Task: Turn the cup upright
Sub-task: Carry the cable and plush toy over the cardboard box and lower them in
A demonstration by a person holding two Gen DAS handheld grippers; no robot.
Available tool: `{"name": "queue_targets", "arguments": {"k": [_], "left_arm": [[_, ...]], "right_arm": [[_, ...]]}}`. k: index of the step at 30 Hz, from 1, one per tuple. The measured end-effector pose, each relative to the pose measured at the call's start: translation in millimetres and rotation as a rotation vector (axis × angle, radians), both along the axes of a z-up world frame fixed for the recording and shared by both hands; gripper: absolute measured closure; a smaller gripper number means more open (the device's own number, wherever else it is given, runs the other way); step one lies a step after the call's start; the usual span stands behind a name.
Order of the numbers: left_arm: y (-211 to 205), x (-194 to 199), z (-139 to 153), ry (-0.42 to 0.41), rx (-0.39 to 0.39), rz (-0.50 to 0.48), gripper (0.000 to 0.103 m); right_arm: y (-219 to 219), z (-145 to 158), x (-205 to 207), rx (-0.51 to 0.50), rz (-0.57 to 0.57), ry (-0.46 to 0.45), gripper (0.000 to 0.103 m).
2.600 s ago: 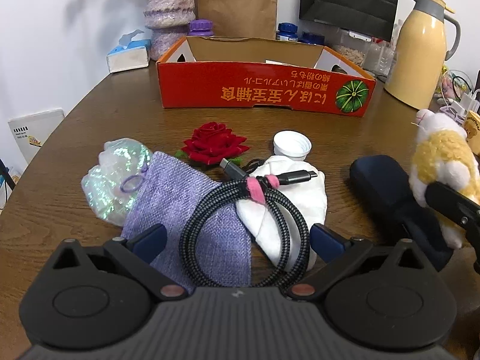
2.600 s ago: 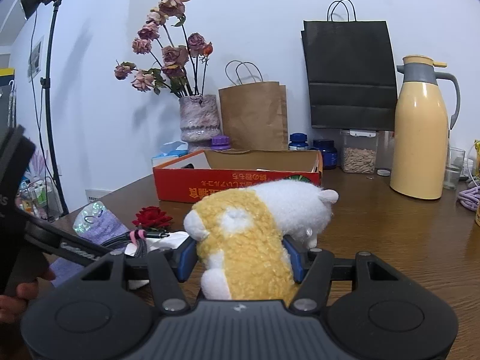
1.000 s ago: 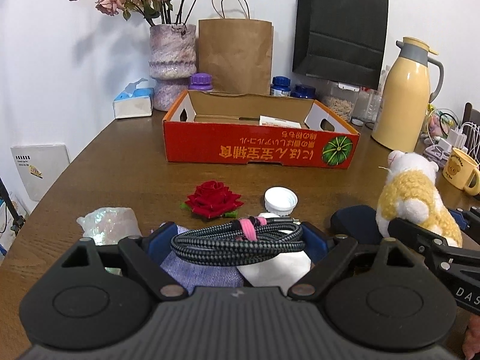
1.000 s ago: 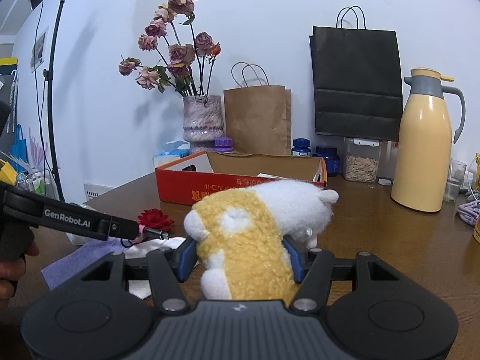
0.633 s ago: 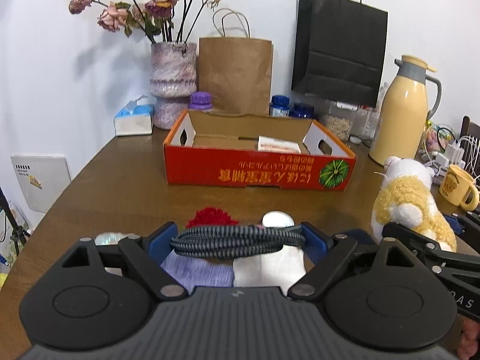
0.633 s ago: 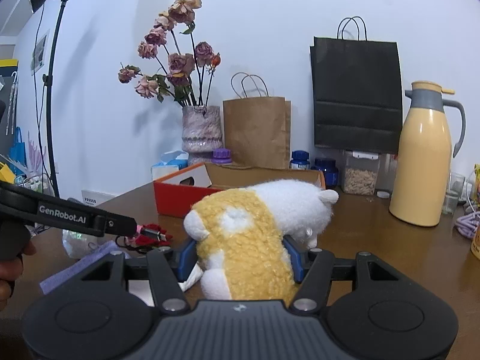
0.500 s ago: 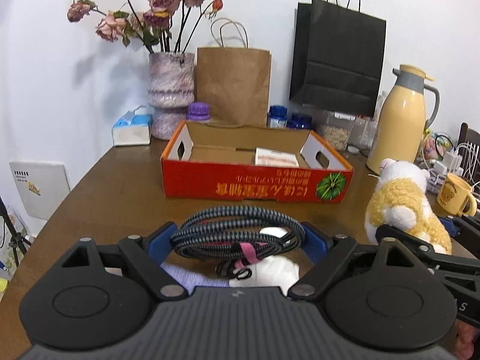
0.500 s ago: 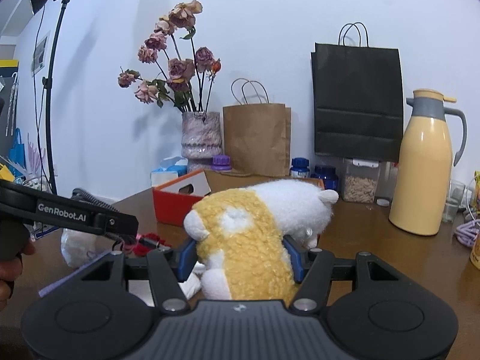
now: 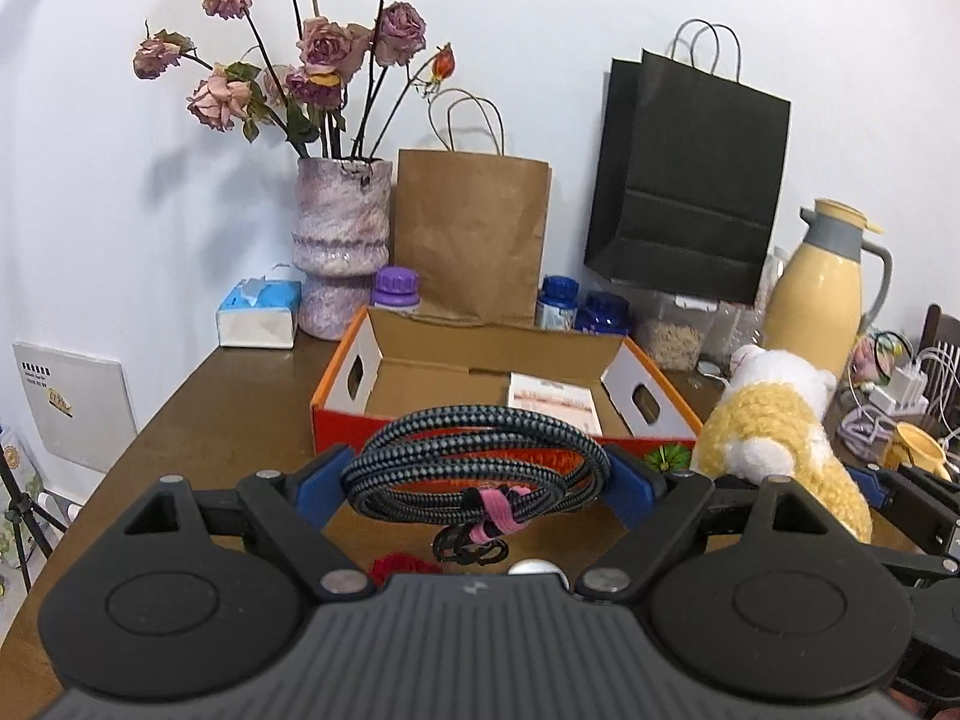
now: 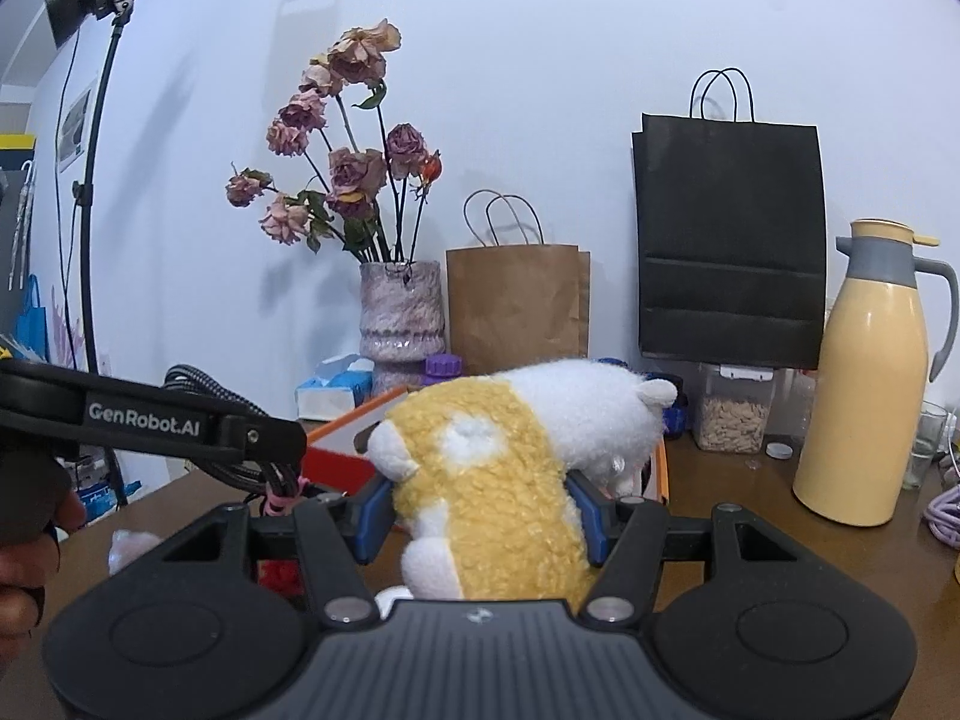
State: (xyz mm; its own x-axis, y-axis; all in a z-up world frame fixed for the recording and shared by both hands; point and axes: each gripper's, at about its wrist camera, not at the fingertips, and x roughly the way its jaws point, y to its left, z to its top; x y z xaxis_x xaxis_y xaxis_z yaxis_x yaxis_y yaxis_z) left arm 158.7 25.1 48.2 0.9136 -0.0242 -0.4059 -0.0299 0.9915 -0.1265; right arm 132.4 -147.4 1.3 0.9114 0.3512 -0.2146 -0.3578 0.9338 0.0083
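A brown wooden table [image 9: 240,414] is set against a plain white wall [image 9: 540,12], and a light stand [image 10: 96,180] is seen at the room's left edge. Along the back of the table are ranged a tissue box [image 9: 258,312], a mottled vase [image 9: 341,252] of dried roses [image 9: 312,60], a brown paper bag [image 9: 474,234], a black paper bag [image 9: 690,180] and a cream thermos jug [image 9: 822,294], with jars and a clear container low between them. An open red cardboard box [image 9: 420,372] is placed in front of these, a printed packet lying inside it. A yellow mug [image 9: 921,450] is seen at the far right among loose wires. The left gripper [image 9: 474,483] is held above the table with its fingers partly closed on a coiled braided cable [image 9: 474,456] bound by a pink tie, so that the near table is largely hidden. The right gripper [image 10: 480,516] is clamped about the sides of a yellow and white plush toy [image 10: 498,468], which fills the middle of that view. The white cup [image 9: 536,567] is seen only as a sliver just above the left gripper's body, on the table beside a red fabric rose [image 9: 402,567]; whether it is upright cannot be told.
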Motion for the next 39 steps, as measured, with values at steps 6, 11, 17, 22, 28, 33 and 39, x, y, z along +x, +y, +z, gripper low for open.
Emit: {"name": "queue_targets", "arguments": {"k": [6, 11, 17, 22, 28, 33, 39], "left_arm": [[3.9, 19.5, 7.2, -0.013, -0.001, 0.018, 0.015], [6.2, 39.5, 11.6, -0.013, -0.001, 0.026, 0.015], [6.9, 66.2, 15.3, -0.012, 0.004, 0.029, 0.015], [5.4, 91.2, 18.9, -0.018, 0.005, 0.037, 0.015], [5.9, 119.3, 22.3, -0.027, -0.012, 0.048, 0.015], [5.0, 145.6, 21.7, -0.029, -0.008, 0.062, 0.015], [6.4, 176.5, 14.6, -0.013, -0.007, 0.077, 0.015]], "right_arm": [[4.8, 10.5, 25.0, 0.013, -0.007, 0.007, 0.045], [8.3, 15.5, 44.7, 0.019, -0.013, 0.013, 0.045], [13.8, 19.1, 71.1, 0.008, -0.022, 0.020, 0.045], [18.7, 24.1, 95.1, 0.002, -0.021, 0.018, 0.045], [23.4, 30.1, 126.7, -0.014, -0.023, 0.010, 0.045], [27.4, 30.3, 153.3, -0.029, -0.025, 0.017, 0.045], [30.5, 24.4, 185.5, -0.041, -0.028, 0.049, 0.045]]}}
